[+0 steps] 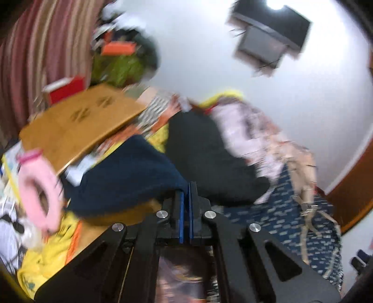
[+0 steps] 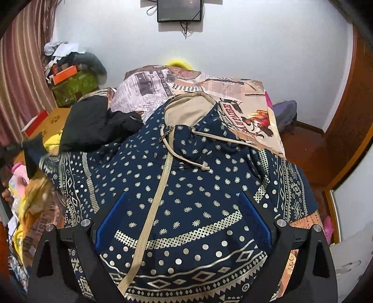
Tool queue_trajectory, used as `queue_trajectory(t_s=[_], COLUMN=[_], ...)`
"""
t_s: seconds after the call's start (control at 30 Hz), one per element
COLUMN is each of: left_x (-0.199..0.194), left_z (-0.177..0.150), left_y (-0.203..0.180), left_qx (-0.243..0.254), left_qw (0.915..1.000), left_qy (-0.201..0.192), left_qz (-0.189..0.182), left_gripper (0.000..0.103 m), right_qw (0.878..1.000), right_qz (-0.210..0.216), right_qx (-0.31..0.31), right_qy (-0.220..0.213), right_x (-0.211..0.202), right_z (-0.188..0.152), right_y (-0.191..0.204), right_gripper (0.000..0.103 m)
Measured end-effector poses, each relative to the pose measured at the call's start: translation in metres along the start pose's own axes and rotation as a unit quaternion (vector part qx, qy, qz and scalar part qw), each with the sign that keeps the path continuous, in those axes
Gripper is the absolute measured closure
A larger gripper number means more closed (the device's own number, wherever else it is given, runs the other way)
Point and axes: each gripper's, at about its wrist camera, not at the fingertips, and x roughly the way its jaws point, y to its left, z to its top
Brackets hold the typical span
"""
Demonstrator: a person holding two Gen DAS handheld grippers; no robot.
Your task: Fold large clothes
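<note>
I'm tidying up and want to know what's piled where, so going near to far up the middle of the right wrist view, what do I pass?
Patterned navy hoodie → its beige hood lining → newspaper-print sheet → yellow thing behind it → white wall → dark screen on the wall.

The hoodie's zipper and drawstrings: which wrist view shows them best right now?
The right wrist view: the zipper and drawstrings lie sharp across the patterned hoodie. The left wrist view is motion-blurred, showing only a hoodie edge with beige cord.
</note>
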Motion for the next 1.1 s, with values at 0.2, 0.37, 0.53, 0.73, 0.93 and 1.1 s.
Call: queue_trajectory(t_s=[0.2,0.37,0.53,0.73,0.93,1.1], left_x=[-0.009,0.013,0.035,0.059,0.063,0.04], left_z=[0.012,-0.01,-0.062,-0.133,-0.169,-0.169], left_y=[-0.091,-0.165,-0.223,-0.26,-0.253,-0.248], left_qx=[0.069,0.123,0.185,0.243,0.247,0.256], left_qw=[0.9939,0.9808,0.9613,0.9361,0.9253,0.9281], left_qy=[-0.01,0.038,0.107,0.202,0.258,0.242], left_qz=[-0.085,-0.147,-0.174,-0.154,-0.127,-0.121], left_gripper=[0.102,0.102,0.102,0.102,0.097,0.063], right_qw=[1.0,1.0,1.0,1.0,0.999,0.999], right_qz=[0.009,0.004,0.003,0.011,0.012,0.008], right_qx=[0.0,-0.005,0.0,0.019,0.028,0.032], right_qy=[-0.004,-0.013,-0.017,-0.015,-0.02,-0.03], right_x=[-0.003,-0.01,-0.017,-0.022,-0.028,-0.037], right_z=[-0.006,-0.009,-0.014,-0.023,-0.03,-0.029], right_y=[-0.01,-0.023,-0.041,-0.062,-0.074,-0.079], right_gripper=[0.01,0.01,0.01,0.01,0.01,0.01])
